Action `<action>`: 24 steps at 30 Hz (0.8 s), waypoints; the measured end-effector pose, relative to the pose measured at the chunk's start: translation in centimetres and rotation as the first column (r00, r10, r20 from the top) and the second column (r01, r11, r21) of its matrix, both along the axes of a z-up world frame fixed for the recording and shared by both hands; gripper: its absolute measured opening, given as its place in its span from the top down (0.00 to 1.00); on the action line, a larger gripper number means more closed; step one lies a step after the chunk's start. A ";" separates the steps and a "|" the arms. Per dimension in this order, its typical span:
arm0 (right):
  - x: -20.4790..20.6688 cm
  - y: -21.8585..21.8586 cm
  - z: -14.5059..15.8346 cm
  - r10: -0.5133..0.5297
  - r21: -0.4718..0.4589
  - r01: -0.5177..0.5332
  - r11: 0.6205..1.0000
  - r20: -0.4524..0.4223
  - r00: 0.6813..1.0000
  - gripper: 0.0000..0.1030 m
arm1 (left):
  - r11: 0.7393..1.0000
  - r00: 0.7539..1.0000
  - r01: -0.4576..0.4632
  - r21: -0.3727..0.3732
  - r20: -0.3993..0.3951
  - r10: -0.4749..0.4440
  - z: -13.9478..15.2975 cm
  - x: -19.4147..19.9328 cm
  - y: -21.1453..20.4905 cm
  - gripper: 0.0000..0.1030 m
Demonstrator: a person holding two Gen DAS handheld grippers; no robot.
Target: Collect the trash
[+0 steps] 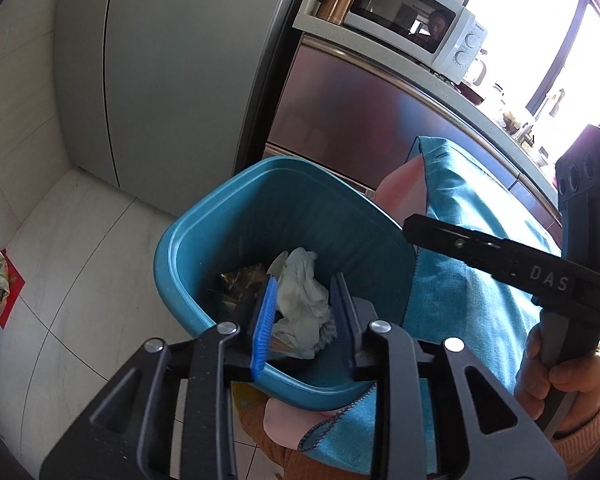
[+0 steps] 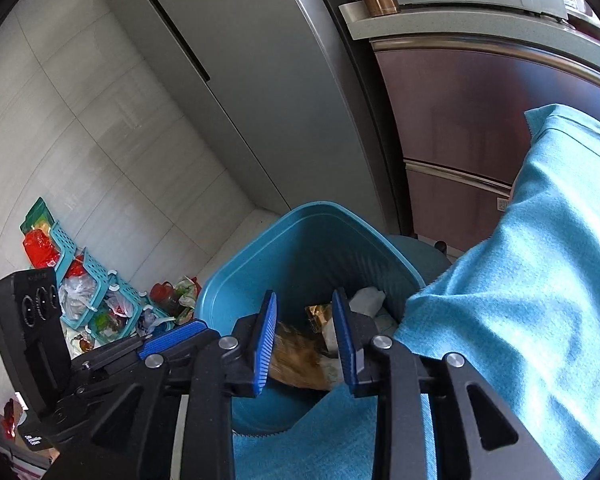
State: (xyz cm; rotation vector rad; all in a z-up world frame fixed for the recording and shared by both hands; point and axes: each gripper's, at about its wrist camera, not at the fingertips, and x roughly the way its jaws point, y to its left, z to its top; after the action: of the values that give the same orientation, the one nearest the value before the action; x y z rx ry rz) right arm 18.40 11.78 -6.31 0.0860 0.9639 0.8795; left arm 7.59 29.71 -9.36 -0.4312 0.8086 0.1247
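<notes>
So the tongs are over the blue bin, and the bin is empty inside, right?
Not quite. The tongs are over the blue bin, but it isn't empty: the left wrist view shows a crumpled white tissue and a dark wrapper lying in the bottom.

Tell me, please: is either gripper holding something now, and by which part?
Nothing is held. The left gripper and the right gripper are both open above the blue bin; the trash lies inside it.
</notes>
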 end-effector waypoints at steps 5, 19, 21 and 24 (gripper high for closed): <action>-0.8 -1.9 0.8 -0.008 0.022 0.007 1.000 0.038 0.999 0.66 | 1.000 0.998 0.019 0.015 0.057 -0.020 0.7 -1.0 -0.7 0.50; -8.5 -13.9 5.3 -0.229 0.074 0.217 0.973 0.366 0.902 0.06 | 0.985 0.948 0.004 0.173 0.313 -0.059 5.6 -5.7 -6.7 0.06; -9.6 -15.8 5.4 -0.272 0.083 0.261 0.962 0.391 0.879 0.06 | 0.981 0.943 -0.005 0.194 0.327 -0.060 6.1 -5.9 -7.9 0.06; -11.1 -18.4 5.5 -0.343 0.089 0.339 0.937 0.435 0.833 0.06 | 0.971 0.932 -0.022 0.237 0.356 -0.066 6.9 -6.3 -10.1 0.06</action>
State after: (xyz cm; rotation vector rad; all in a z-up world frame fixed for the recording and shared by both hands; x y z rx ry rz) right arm 7.27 -6.63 -0.76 0.0579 0.4897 0.5346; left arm 1.25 19.58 -2.48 -0.2075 0.4261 0.1154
